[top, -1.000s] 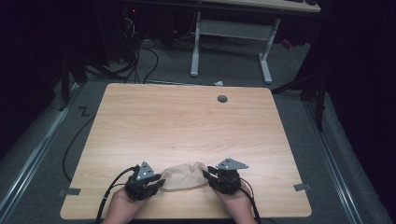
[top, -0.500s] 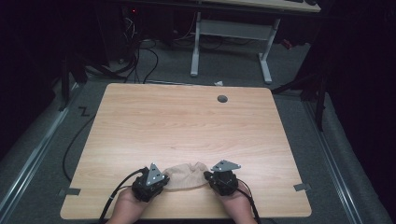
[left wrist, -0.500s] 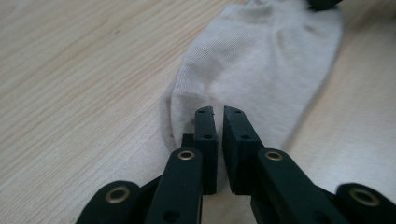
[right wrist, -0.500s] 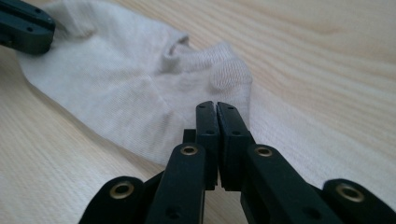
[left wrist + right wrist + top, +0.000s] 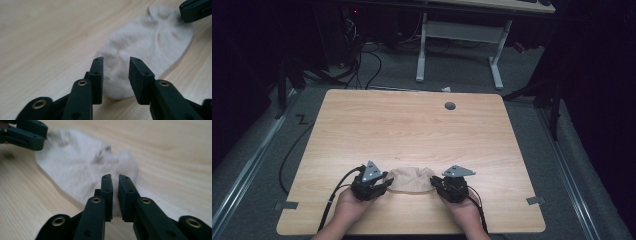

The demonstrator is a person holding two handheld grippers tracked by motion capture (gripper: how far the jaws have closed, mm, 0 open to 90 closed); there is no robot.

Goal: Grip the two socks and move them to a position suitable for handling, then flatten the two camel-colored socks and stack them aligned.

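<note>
Sock [image 5: 412, 180] lies at the table's [image 5: 412, 125] near edge, long axis along it, between left gripper [image 5: 384, 184], jaws just opened apart, and right gripper [image 5: 435, 184], jaws narrowly parted.

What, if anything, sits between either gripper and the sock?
Nothing visible. The left gripper has just opened its jaws astride one end of the sock; the right gripper, jaws also just opening and narrowly parted, sits at the other end. Only bare table surrounds them.

Both grippers have just been opening. The left gripper [image 5: 116, 75] stands parted over the sock's [image 5: 150, 45] end; the right gripper [image 5: 115, 195] shows a narrow gap.
</note>
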